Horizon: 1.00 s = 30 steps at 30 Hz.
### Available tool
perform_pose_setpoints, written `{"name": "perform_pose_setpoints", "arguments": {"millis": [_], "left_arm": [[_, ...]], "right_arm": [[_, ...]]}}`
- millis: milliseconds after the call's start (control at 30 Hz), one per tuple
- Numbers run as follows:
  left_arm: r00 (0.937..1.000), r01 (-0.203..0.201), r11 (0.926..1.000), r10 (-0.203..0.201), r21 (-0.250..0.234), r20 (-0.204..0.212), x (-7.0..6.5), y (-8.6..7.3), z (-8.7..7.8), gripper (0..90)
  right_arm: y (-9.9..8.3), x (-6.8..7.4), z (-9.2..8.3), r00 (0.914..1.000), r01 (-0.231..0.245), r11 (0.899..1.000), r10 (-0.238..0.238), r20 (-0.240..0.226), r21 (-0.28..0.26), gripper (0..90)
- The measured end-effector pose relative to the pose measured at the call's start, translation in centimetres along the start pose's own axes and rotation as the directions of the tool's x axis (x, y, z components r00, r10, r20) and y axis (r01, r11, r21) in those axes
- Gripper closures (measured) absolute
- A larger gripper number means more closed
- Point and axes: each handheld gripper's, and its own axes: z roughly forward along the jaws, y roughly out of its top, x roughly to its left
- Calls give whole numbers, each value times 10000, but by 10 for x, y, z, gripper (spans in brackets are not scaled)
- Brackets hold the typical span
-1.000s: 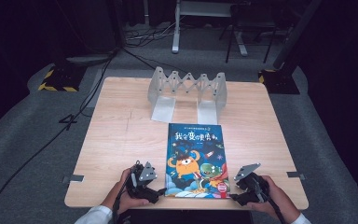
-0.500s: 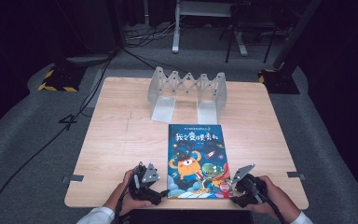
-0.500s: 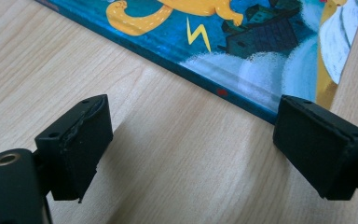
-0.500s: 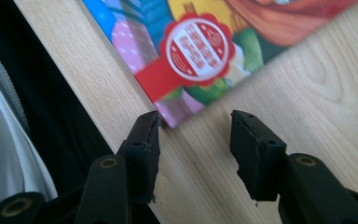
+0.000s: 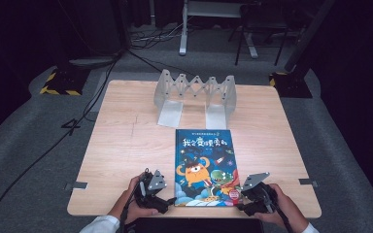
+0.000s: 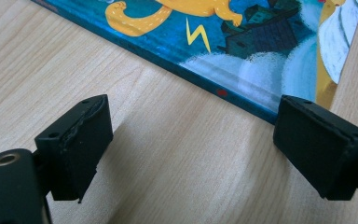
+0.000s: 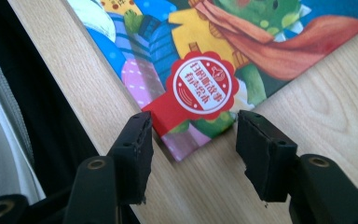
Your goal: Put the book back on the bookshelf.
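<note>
book [image 5: 204,167] flat on table [image 5: 126,145], corner between right gripper [image 7: 191,140] jaws

Open claw [image 6: 191,144] over wooden table [image 6: 177,158], near book [image 6: 242,51] edge

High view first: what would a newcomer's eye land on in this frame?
The bright blue picture book lying flat near the front edge of the wooden table, with cartoon monsters on its cover. Behind it stands a grey zigzag rack. The open left claw and right claw flank the book's near corners; in the right gripper view the corner with the red seal lies between the open jaws.
</note>
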Motion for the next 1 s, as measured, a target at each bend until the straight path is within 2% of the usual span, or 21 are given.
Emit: {"name": "perform_pose_setpoints", "arguments": {"millis": [33, 67, 133, 167, 200, 233, 300, 400, 500, 600, 667, 700, 733, 767, 800, 833, 867, 900, 933, 967, 1000], "left_arm": [[10000, 1, 10000, -1, -5, -9, 0, 0, 0, 122], [10000, 1, 10000, -1, -5, -9, 0, 0, 0, 122], [10000, 51, 10000, -51, -10, -12, 0, 0, 0, 122], [10000, 53, 10000, -53, -8, -13, 0, 0, 0, 122], [10000, 53, 10000, -53, -7, -11, 0, 0, 0, 122], [10000, 58, 10000, -58, -8, -14, 0, 0, 0, 122], [10000, 56, 10000, -56, -7, -16, 0, 0, 0, 122], [10000, 49, 10000, -49, 5, -19, 0, 0, 0, 122], [10000, 47, 10000, -47, -1, -8, 0, 0, 0, 122], [10000, 84, 10000, -83, -22, 44, 1, 0, 0, 124], [10000, 68, 10000, -68, -19, 51, 1, 0, 0, 130], [10000, 68, 10000, -68, -19, 51, 1, 0, 0, 130], [10000, 57, 10000, -56, -21, 56, 1, 0, 0, 130], [10000, 57, 10000, -56, -21, 56, 1, 0, 0, 131], [10000, 38, 10000, -38, -17, 69, 2, 0, 0, 131], [10000, -5, 10000, 5, -30, 96, 2, 0, -1, 135], [9999, -34, 10000, 34, -32, 112, 3, -1, -1, 138], [9999, -34, 10000, 34, -32, 112, 3, -1, -1, 139], [9999, -49, 10000, 49, -30, 114, 3, -1, -1, 139], [10000, -68, 10000, 69, -33, 53, 3, -1, -1, 139], [9999, 96, 9999, -96, -43, -107, 5, -1, -1, 142]], "right_arm": [[-1, 1, -2, 9999, 95, 9996, -97, 66, 266, 503], [-1, 1, -2, 9999, 95, 9996, -97, 66, 266, 503], [0, 2, -5, 9998, 89, 9936, -107, 154, 1129, 497], [5, 0, -5, 9998, 86, 9871, -113, 158, 1600, 503], [5, 0, -5, 9998, 86, 9871, -113, 158, 1600, 503], [9, 0, -4, 9998, 135, 9821, -162, 130, 1878, 509], [19, -1, -1, 9990, 423, 9627, -451, 45, 2671, 538], [27, -1, 2, 9973, 717, 9505, -740, -38, 3023, 575], [21, 1, -1, 9989, 457, 9684, -472, 0, 2453, 592], [12, 5, -3, 9991, 412, 9864, -421, 21, 1590, 661], [7, 7, -4, 9993, 327, 9925, -346, 141, 1179, 666], [7, 7, -4, 9993, 327, 9925, -346, 141, 1179, 666], [2, 5, -5, 9995, 294, 9966, -298, 42, 764, 666], [2, 5, -5, 9995, 294, 9966, -298, 42, 764, 666], [-1, 5, -5, 9994, 343, 9979, -344, 13, 545, 666], [-9, 1, -5, 9996, 138, 9997, -144, -241, -222, 653], [-12, 1, -4, 9994, 82, 9984, -101, -345, -562, 642], [-12, 1, -4, 9994, 82, 9984, -101, -345, -562, 642], [-19, -4, -2, 9965, -317, 9895, 203, -817, -1412, 573], [-19, -4, -2, 9965, -317, 9895, 203, -817, -1412, 573], [-20, -9, 1, 9934, -367, 9821, 159, -1132, -1845, 487]]}}
